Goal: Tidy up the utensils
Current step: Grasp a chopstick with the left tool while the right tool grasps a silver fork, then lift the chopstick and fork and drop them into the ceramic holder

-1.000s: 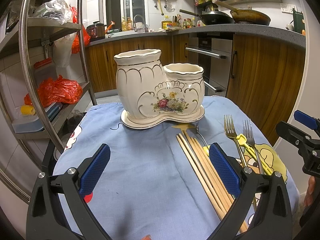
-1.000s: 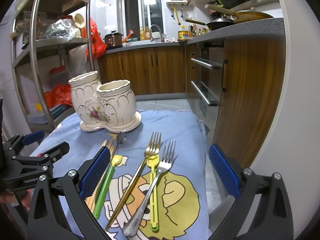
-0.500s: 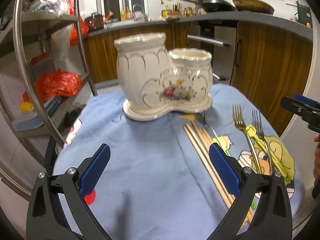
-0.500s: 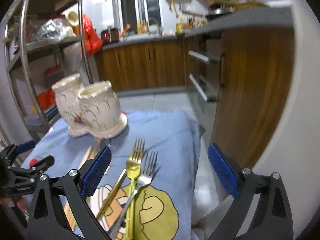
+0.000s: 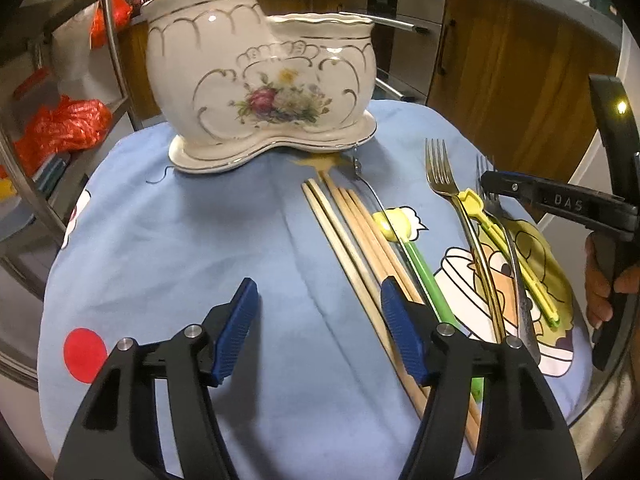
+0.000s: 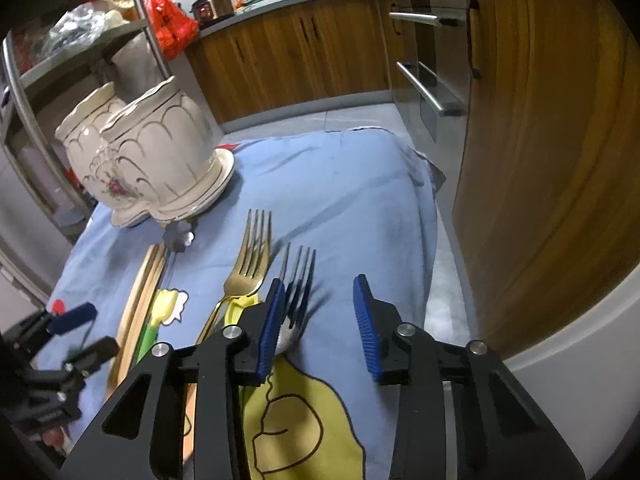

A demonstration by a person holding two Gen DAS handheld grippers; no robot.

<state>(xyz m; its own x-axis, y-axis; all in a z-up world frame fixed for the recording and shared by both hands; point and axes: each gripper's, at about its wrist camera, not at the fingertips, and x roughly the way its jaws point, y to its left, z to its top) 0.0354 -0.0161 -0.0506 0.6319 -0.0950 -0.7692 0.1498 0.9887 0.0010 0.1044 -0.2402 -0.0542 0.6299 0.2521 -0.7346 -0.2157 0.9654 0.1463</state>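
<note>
Lying nearest in the left wrist view, the left gripper (image 5: 316, 328) is held low over the blue cartoon-print cloth (image 5: 200, 240). Its jaws have just been closing; a clear gap is kept between them, with only bare cloth in it. Its right blue pad (image 5: 400, 332) is seen at the near part of the wooden chopsticks (image 5: 352, 232), though contact cannot be told. Just beside the chopsticks a green-handled spoon with a yellow bowl (image 5: 420, 268) is laid, with a thin metal utensil (image 5: 360, 168) crossing it.

In the right wrist view, the right gripper (image 6: 318, 328) is also seen with jaws that have just been closing and are partly apart. The silver fork (image 6: 298, 276) is found between them, against the left pad (image 6: 270, 328); the right pad is held clear of it, so no grip is made. Beside it are laid the gold fork (image 6: 248, 264) and a yellow plastic fork (image 6: 236, 308), largely hidden. A person's fingers (image 5: 600, 280) are seen on the right gripper's handle.

Farther back on the cloth, the cream floral ceramic utensil holder (image 5: 260, 80) is stood upright on its matching saucer-like base, with two compartments, one taller. Beyond it, a metal shelf rack (image 5: 112, 40) with orange bags and wooden kitchen cabinets (image 6: 304, 48) are seen.
</note>
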